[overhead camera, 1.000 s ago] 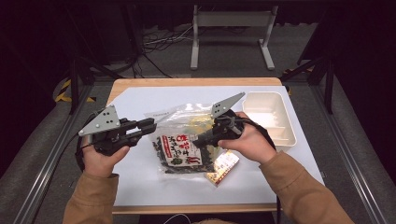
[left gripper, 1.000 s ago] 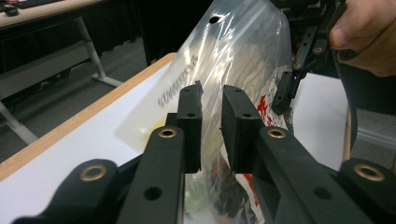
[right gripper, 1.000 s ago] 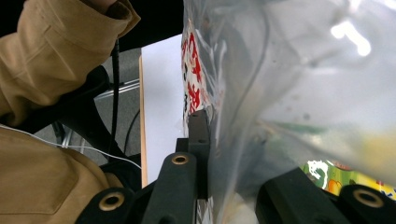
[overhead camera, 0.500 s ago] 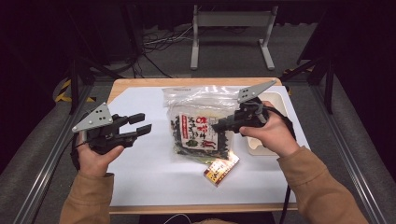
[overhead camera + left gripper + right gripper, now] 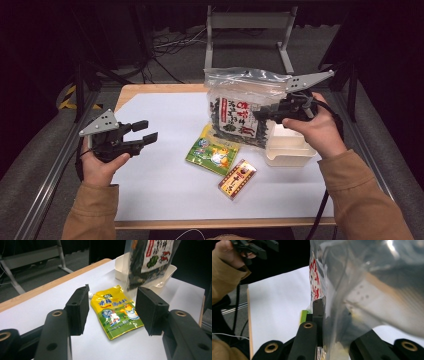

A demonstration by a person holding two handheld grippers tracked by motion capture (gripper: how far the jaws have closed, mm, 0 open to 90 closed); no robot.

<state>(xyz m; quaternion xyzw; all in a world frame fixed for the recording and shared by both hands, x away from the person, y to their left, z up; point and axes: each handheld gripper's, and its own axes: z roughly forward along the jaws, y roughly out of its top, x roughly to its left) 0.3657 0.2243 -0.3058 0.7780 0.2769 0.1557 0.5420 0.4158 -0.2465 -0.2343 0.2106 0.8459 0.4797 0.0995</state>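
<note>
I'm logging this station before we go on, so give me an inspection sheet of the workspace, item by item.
Surface: wooden table under a white sheet.
Job's things: clear seaweed bag lifted upright above the white tray.
Clutter: yellow-green spouted pouch and a small red-yellow packet lying flat on the sheet, apart from each other.
Grippers: right gripper shut on the seaweed bag; left gripper with nothing between its jaws, which have just been opening.
Cables: one trails from each gripper; more lie on the floor behind.
Surroundings: grey metal stand, dark room.
</note>
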